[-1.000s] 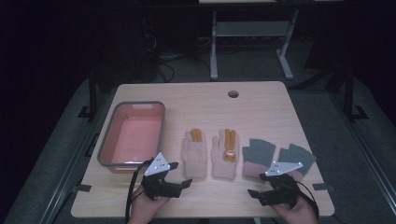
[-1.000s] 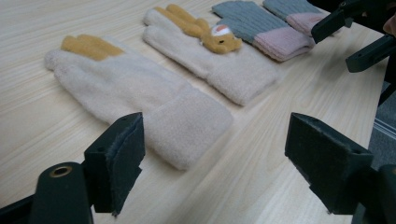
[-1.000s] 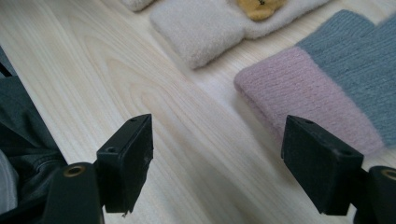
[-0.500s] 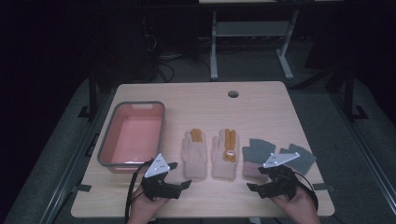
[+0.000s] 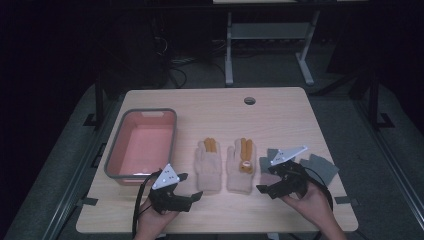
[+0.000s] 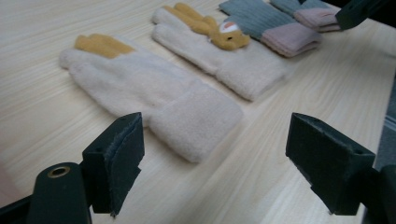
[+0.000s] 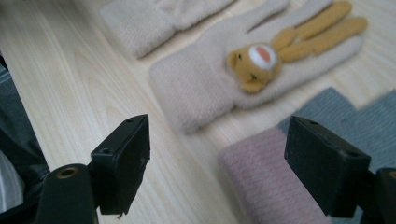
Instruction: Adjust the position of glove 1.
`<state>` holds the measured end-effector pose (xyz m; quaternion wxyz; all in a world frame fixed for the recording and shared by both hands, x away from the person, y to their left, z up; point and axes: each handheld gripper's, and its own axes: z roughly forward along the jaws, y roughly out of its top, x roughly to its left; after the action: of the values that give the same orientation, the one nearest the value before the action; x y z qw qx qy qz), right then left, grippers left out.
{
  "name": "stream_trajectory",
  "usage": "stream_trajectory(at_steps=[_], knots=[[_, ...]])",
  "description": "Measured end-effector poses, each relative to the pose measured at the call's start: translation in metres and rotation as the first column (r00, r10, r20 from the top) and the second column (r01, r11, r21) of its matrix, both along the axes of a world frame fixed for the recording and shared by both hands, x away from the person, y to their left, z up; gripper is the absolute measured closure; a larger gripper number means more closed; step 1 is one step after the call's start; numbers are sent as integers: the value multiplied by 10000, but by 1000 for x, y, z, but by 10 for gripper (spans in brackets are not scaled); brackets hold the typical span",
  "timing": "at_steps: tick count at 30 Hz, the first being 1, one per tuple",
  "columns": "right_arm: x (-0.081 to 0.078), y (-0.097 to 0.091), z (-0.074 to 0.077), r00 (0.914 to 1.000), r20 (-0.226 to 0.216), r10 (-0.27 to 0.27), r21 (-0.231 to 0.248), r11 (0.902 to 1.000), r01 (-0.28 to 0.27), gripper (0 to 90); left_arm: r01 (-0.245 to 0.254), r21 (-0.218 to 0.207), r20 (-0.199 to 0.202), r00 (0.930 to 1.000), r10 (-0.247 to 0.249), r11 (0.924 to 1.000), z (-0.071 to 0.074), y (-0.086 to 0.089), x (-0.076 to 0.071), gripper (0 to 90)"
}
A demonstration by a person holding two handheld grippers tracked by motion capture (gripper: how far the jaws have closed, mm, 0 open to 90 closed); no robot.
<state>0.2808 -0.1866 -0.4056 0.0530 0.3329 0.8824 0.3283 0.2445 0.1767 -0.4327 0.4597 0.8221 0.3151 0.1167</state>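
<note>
Fuzzy cream fleece gloves (image 6: 154, 93) on matt pale wood-grain table (image 6: 280, 158).

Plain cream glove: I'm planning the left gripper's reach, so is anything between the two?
Nothing visible. The open left gripper faces the plain cream glove cuff across bare table; the bunny glove lies beyond.

I see a pink bin (image 5: 141, 146) with a grey rim on my table's (image 5: 280, 112) left side, a round cable hole (image 5: 249, 100) near its far edge, and a metal stand (image 5: 270, 35) behind.
</note>
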Motion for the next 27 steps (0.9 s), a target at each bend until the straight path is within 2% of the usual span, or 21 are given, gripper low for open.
stream_trajectory(at_steps=[9, 11, 12, 17, 18, 19, 22, 27], knots=[[19, 15, 8, 9993, -173, 321, -324, 9989, -327, 233, -144, -48, 160, 9998, 145, 9999, 2, -1, -1, 192], [21, 17, 8, 9991, -166, 388, -329, 9987, -394, 233, -134, -46, 150, 9998, 134, 9999, 1, -1, -1, 191], [26, 22, 9, 9986, -247, 468, -527, 9975, -481, 236, -93, -24, 131, 9999, 93, 10000, 1, -1, -1, 191], [36, 31, 11, 9978, -244, 621, -577, 9963, -634, 239, 10, 12, 208, 9998, -10, 10000, 1, -1, -1, 191], [43, 36, 12, 9972, -377, 646, -744, 9950, -672, 239, 1, -29, 149, 9999, -1, 10000, 1, -2, -1, 191], [43, 36, 12, 9972, -377, 646, -744, 9950, -672, 239, 1, -29, 149, 9999, -1, 10000, 1, -2, -1, 191], [56, 44, 12, 9956, -592, 722, -873, 9932, -773, 263, 38, -54, 187, 9998, -37, 10000, 2, -4, -1, 191], [70, 54, 8, 9942, -739, 778, -1235, 9886, -865, 267, 115, -23, 145, 9998, -114, 9999, 1, -5, -1, 191]])
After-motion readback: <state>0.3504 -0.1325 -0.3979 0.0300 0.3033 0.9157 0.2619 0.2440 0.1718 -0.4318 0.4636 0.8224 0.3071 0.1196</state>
